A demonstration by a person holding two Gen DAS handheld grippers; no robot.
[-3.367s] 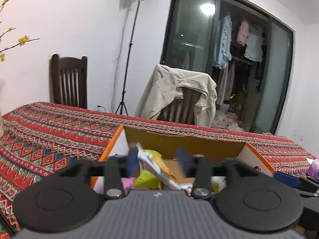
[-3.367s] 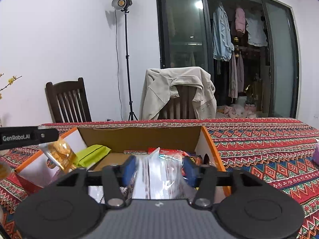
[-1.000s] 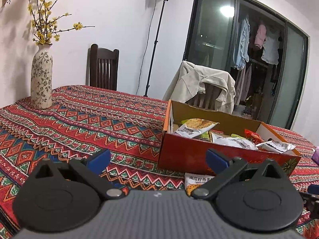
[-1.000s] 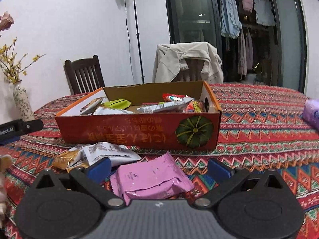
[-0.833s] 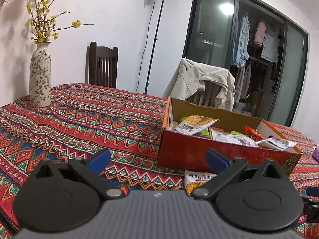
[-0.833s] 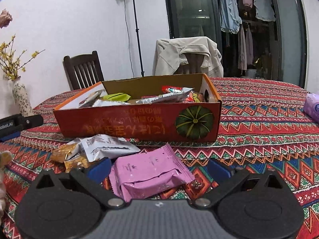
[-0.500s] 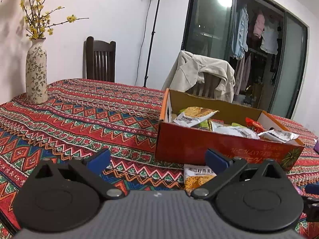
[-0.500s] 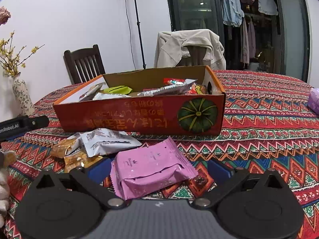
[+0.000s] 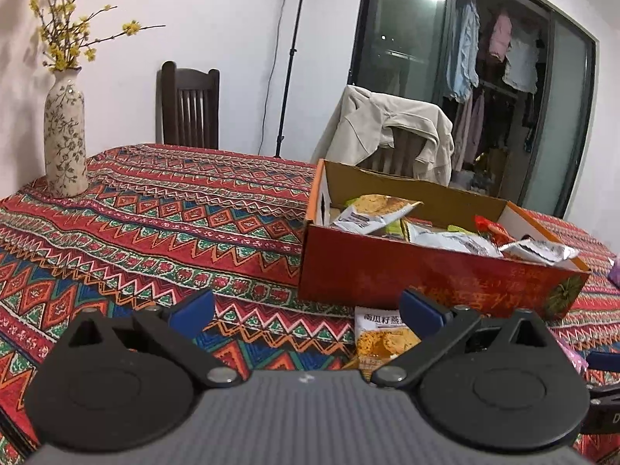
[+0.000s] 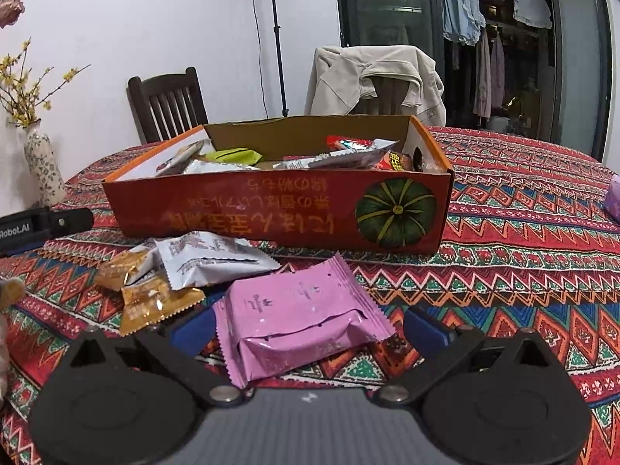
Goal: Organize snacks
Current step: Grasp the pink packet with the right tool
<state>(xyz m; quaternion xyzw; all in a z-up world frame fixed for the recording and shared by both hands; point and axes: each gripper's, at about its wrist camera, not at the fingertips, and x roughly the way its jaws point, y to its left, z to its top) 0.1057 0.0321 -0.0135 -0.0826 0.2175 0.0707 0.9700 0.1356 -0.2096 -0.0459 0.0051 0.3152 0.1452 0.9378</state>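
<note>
A red cardboard box [image 10: 271, 213] [image 9: 426, 271] holding several snack packets stands on the patterned tablecloth. In front of it lie a pink packet [image 10: 298, 310], a white packet [image 10: 205, 255] and two gold packets [image 10: 155, 302]. My right gripper [image 10: 308, 327] is open, and the pink packet lies on the cloth between its blue fingertips. My left gripper [image 9: 306, 308] is open above the cloth with nothing between its fingers; a white and orange biscuit packet [image 9: 383, 333] lies just inside its right fingertip, before the box.
A flowered vase [image 9: 65, 139] [image 10: 42, 166] stands at the table's left edge. Two chairs [image 10: 166, 104] are behind the table, one draped with a beige jacket [image 10: 376, 77]. A purple object [image 10: 613, 197] lies at the far right. The left gripper's body [image 10: 42, 223] shows at the right view's left edge.
Both grippers earlier were shut on packets over the box, then released them and drew back. In the last second both dropped lower and closer to the loose packets in front of the box.
</note>
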